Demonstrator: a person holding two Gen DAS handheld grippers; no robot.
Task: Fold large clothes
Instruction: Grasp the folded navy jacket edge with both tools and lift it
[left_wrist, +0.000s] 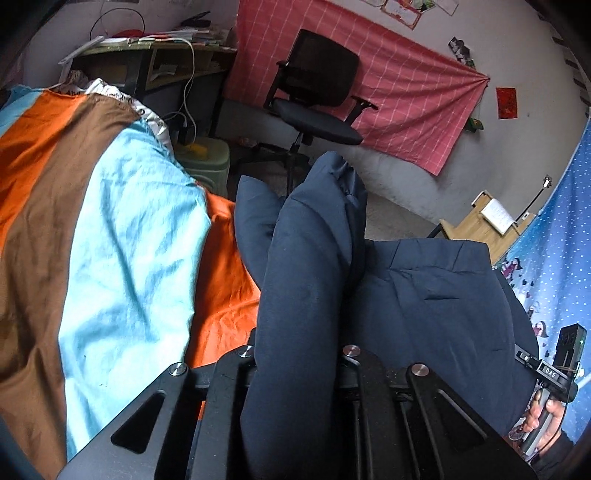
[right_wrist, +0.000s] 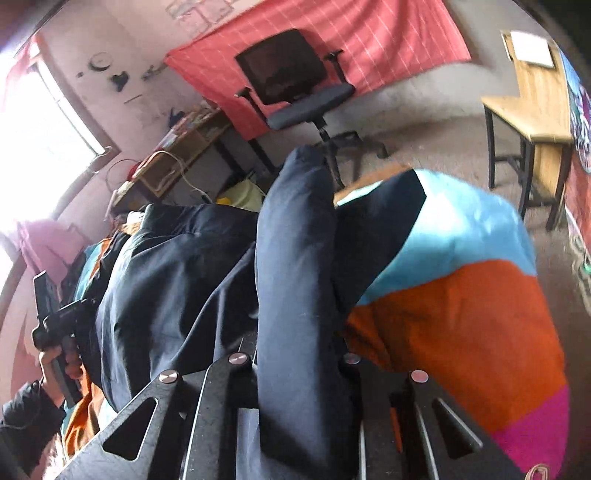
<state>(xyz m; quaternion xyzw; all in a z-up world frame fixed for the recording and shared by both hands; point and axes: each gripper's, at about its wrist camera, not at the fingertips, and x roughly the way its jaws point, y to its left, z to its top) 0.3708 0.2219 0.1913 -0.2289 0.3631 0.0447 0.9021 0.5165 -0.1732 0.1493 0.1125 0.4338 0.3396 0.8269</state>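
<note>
Both jaws were clenched on my navy garment (left_wrist: 303, 288): left gripper (left_wrist: 295, 354) and right gripper (right_wrist: 299, 354) each pinched a thick, smooth fold bulging toward twelve o'clock. Beneath it I saw a wrinkled striped bedsheet (left_wrist: 129, 229) in orange, brown and blue. Farther off stood a black office chair (left_wrist: 314, 99) against a pink checked cloth (left_wrist: 406, 92).

Fingertips of the left gripper (left_wrist: 295, 354) are buried in a bunched fold of the navy garment (left_wrist: 436, 295); likewise the right gripper (right_wrist: 295, 354). Jaw gaps not visible. Striped bedsheet (left_wrist: 122, 240) is cropped at the frame edge. Right wrist view is motion-blurred
</note>
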